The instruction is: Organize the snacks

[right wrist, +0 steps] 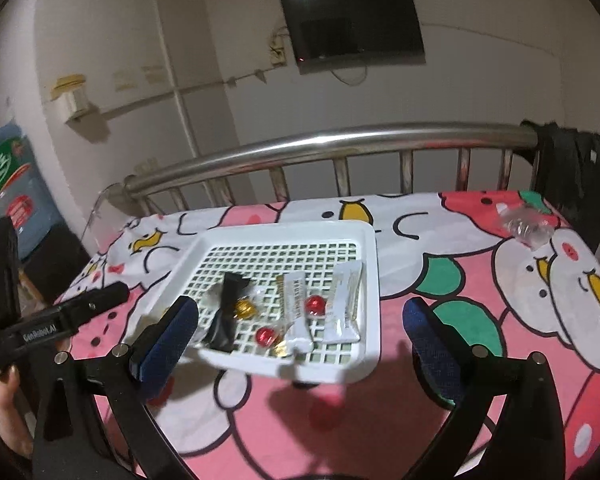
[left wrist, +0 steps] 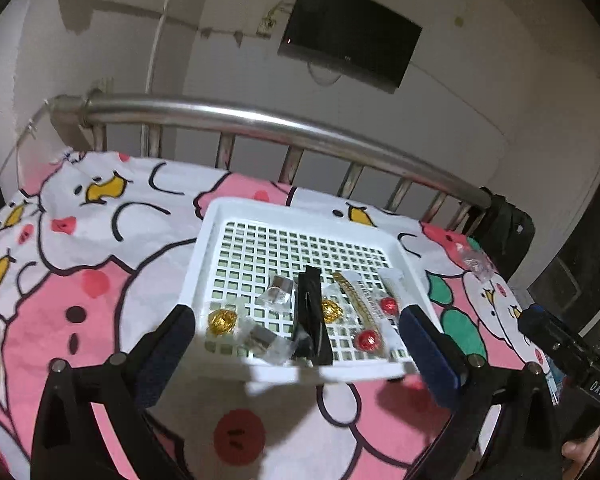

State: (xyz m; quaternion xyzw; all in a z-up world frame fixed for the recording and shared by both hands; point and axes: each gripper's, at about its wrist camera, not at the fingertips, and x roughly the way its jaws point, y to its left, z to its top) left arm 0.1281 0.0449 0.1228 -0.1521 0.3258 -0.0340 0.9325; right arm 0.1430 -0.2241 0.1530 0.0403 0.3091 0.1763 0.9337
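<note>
I see both grippers empty and spread wide: the left gripper hangs just over the near edge of the white tray, the right gripper is also before the tray, w/ jaws far apart and nothing between them. Most snacks lie already inside the tray: gold candy, red candy, a black sachet, white stick packs. One snack is not yet in, a clear-wrapped candy on the pink bedsheet, well apart from the tray, at the far right corner near the bed rail. I judge this one is for the right side to fetch. It should be very light, the wrapper is crinkly and slippery, so the twisted ends will fold and slide out if I pinch only there. Better to take it across the hard middle part, w/ moderate squeeze. The sheet under is soft, so pads may catch fabric too; I would come down slow and close low but not pressing in.
</note>
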